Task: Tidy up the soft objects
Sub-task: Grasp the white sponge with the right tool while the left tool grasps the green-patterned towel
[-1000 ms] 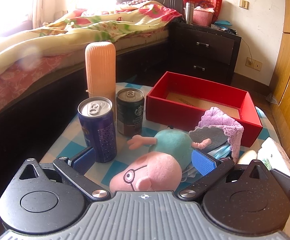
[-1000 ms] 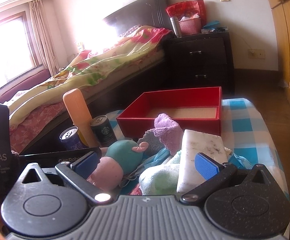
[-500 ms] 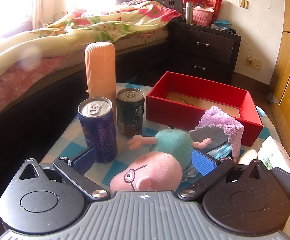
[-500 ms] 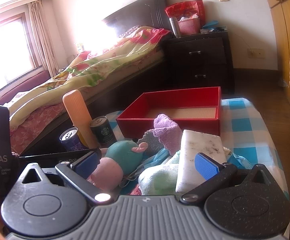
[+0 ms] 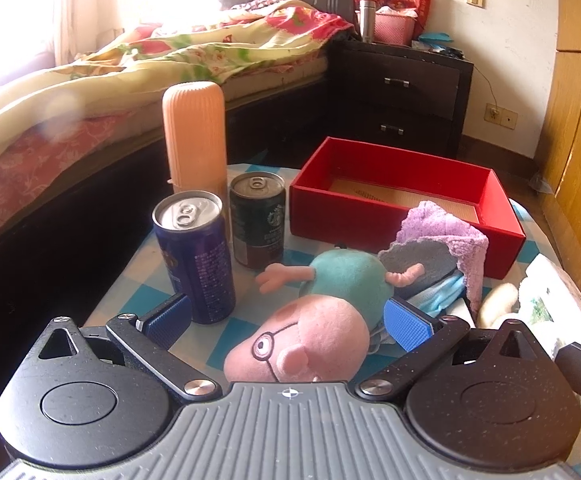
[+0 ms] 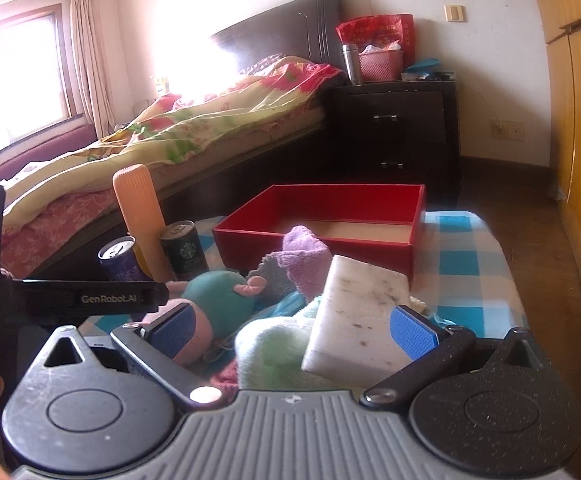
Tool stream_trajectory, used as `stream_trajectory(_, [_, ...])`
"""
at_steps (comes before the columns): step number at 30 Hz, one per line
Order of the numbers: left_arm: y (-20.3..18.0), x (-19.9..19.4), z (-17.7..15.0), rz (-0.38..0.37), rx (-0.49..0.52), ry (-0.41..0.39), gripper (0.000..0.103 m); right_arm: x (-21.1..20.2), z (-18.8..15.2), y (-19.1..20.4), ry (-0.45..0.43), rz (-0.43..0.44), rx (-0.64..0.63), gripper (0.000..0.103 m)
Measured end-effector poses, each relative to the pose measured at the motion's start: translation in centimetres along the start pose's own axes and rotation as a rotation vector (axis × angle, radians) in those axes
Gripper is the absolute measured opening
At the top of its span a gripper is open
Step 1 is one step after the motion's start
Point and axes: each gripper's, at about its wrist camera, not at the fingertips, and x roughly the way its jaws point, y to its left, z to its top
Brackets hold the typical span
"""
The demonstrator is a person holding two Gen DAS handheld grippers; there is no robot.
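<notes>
A pink-headed plush pig in a teal shirt (image 5: 322, 320) lies on the checked table, its head between the wide-apart fingers of my left gripper (image 5: 286, 322), which is open. Behind it a purple cloth (image 5: 446, 240) drapes over a grey piece and blue fabric. An empty red box (image 5: 370, 216) stands further back. In the right wrist view my right gripper (image 6: 292, 334) is open over a pale green soft cloth (image 6: 270, 352) and a white speckled sponge block (image 6: 358, 316). The plush (image 6: 218, 304) lies to its left.
A blue can (image 5: 194, 256), a dark can (image 5: 257, 220) and a tall orange ribbed cylinder (image 5: 194, 136) stand at the table's left. A bed (image 5: 90, 92) runs along the left, a dark nightstand (image 5: 402, 96) behind, wooden wardrobe (image 5: 578, 120) on the right.
</notes>
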Motion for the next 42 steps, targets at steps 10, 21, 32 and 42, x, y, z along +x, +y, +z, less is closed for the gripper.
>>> stream_trajectory(10, [-1.8, 0.0, -0.3, -0.068, 0.081, 0.007, 0.098, 1.2, 1.9, -3.6, 0.068, -0.011, 0.139, 0.084])
stream_trajectory(21, [-3.7, 0.0, -1.0, -0.104, 0.163, 0.021, 0.098, 5.9, 1.9, -5.8, 0.31, 0.057, 0.321, 0.041])
stream_trajectory(32, [-5.0, -0.5, -1.1, -0.147, 0.203, 0.011, 0.098, 4.4, 3.0, -6.3, 0.293, 0.141, 0.368, 0.037])
stream_trajectory(42, [-9.4, -2.0, -2.8, -0.32, 0.408, -0.048, 0.098, 2.0, 5.0, -8.9, 0.209, 0.151, 0.451, 0.037])
